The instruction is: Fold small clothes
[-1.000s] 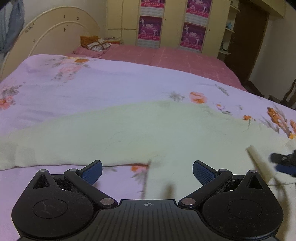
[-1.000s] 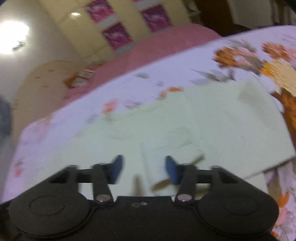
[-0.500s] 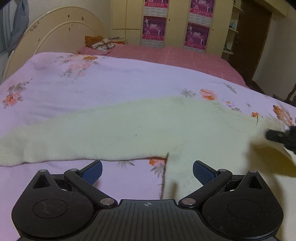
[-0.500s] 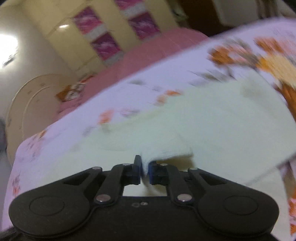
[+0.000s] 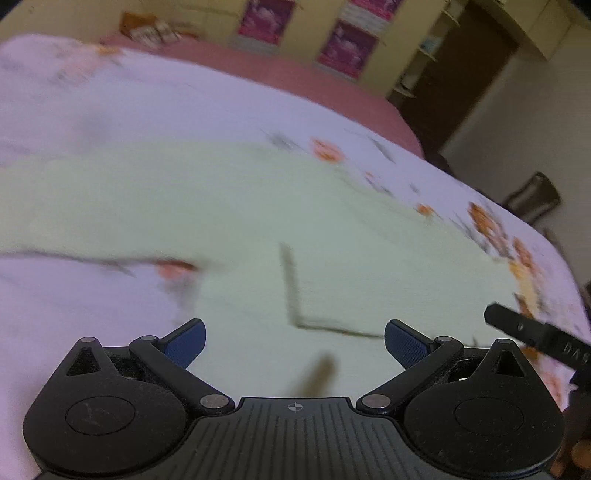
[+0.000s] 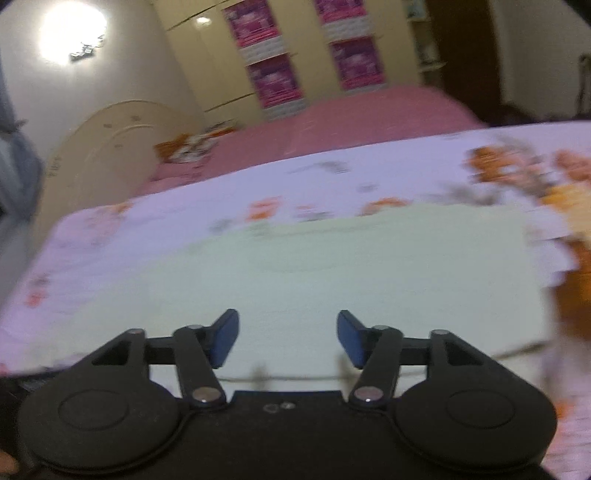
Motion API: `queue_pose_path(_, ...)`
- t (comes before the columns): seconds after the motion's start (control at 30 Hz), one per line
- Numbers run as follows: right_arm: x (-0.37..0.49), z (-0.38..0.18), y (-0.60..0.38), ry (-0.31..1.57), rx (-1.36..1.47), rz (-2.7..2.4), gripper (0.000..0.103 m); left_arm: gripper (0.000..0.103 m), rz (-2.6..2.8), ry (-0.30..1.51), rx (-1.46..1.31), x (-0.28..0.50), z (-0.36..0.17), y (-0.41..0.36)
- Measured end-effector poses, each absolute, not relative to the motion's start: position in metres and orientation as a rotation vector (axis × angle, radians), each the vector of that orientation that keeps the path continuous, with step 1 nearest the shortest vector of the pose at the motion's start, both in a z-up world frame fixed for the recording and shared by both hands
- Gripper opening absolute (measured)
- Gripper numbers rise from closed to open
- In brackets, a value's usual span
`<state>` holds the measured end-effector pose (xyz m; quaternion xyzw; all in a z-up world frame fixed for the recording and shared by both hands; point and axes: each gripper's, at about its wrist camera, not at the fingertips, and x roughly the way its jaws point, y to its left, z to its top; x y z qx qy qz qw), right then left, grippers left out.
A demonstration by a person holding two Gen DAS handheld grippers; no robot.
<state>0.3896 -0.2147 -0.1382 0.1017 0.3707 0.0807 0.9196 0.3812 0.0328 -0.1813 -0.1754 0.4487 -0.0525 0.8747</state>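
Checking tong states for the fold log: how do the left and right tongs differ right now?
1. Gap: the left tongs stand wide apart, while the right tongs show a narrower gap and are opening.
2. Below them: the left tongs sit over a folded-over flap edge of the pale green garment; the right tongs sit over its flat cloth.

Shared: blue pads, nothing gripped, both aimed down at the garment.

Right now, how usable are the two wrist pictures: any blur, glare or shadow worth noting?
Left wrist view: motion blur smears the pale green garment and floral bedspread; only a folded edge's dark shadow reads clearly. Right wrist view: equally smeared, with a ceiling light blown out at top left. Fisheye bends both.
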Motion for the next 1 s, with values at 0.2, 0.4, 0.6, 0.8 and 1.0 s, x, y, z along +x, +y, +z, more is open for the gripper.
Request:
queue_pose_path(0.2, 0.361, -0.149, -0.267, 0.76, 0.231, 0.028, 0.062, 0.101, -0.113, 0.912, -0.527, 0.394, -0.207, 0.013)
queue_pose_path(0.4, 0.35, -0.161, -0.292, 0.747, 0.255, -0.029, 0.062, 0.06, -0.054, 0.826, -0.631, 0.407, -0.218, 0.012)
queue_pose_path(0.6, 0.355, -0.167, -0.304, 0.745, 0.255, -0.063, 0.062, 0.004, -0.066, 0.834, -0.63, 0.413, -0.219, 0.001)
queue_pose_path(0.8, 0.361, -0.17, -0.311, 0.741, 0.228, -0.101, 0.062, 0.004, -0.108, 0.744, -0.589, 0.407, -0.193, 0.005)
queue_pose_path(1.0, 0.362, -0.175, -0.306, 0.755, 0.175, -0.081, 0.063, 0.004, -0.052, 0.651, -0.596, 0.427, -0.168, 0.037)
